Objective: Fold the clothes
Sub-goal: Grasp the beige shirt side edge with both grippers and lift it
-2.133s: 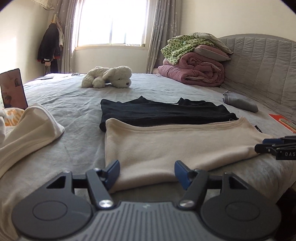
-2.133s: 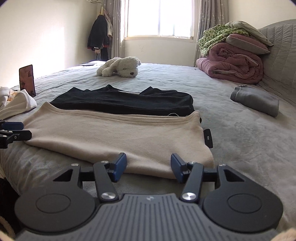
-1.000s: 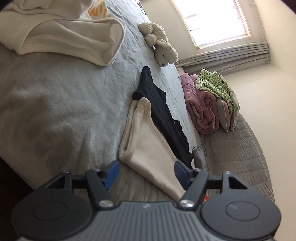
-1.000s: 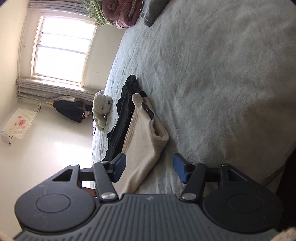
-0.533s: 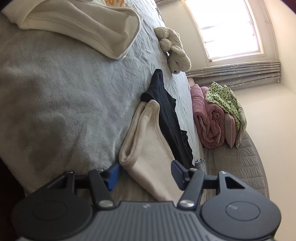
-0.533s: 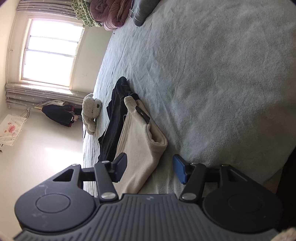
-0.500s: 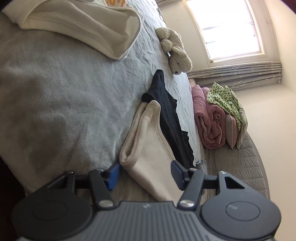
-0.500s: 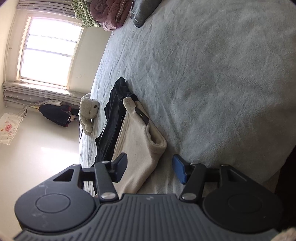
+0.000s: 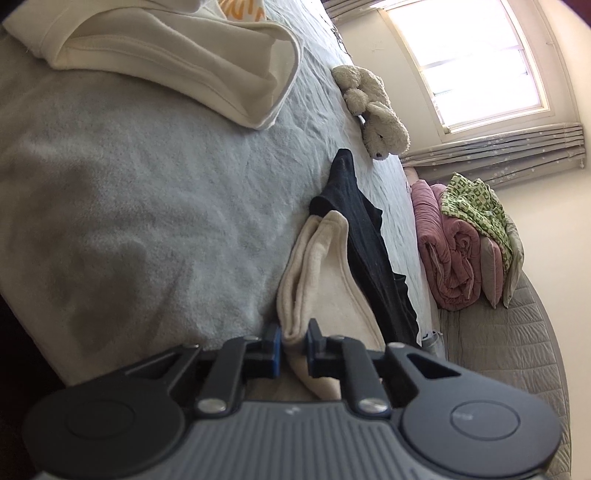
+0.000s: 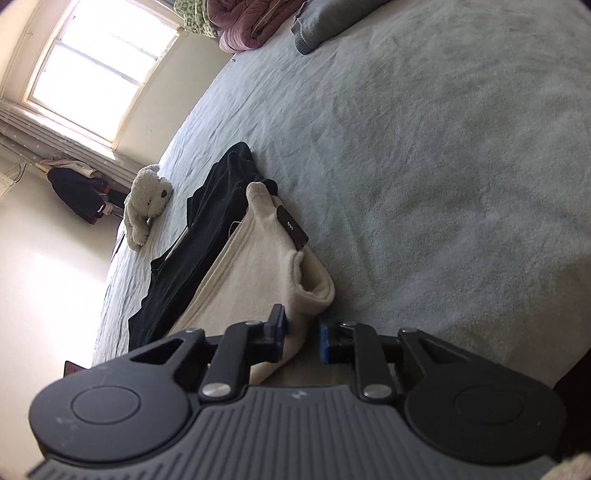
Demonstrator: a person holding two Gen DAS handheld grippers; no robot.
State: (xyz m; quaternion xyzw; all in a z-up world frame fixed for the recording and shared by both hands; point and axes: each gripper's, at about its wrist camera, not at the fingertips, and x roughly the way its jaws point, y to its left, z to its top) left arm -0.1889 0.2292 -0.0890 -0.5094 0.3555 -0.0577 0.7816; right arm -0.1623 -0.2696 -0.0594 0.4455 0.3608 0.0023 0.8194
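A: What does the garment look like?

B: The beige garment is soft and fleecy, folded into a long band on the grey bed cover, lying just beside and partly over a black garment. Its near end shows 2 stacked layers with a rounded fold.

A: And the grippers?

B: The left gripper has its jaws closing, and the blue pads pinch 1 near corner of the beige garment. The right gripper has its jaws closing too, with the other near corner of the beige garment caught between them; cloth presses on the left finger, while the right pad's contact is hard to tell.

A: What does 1 view give that the other lacks?

B: The left wrist view shows a cream garment lying apart near the bed's edge, a pink quilt roll under a green patterned cloth, and the quilted headboard. The right wrist view shows a black tag at the beige garment's edge, a folded grey cloth far up the bed, and a dark coat hanging by the curtain. Both show the plush toy beyond the black garment and the bright window.
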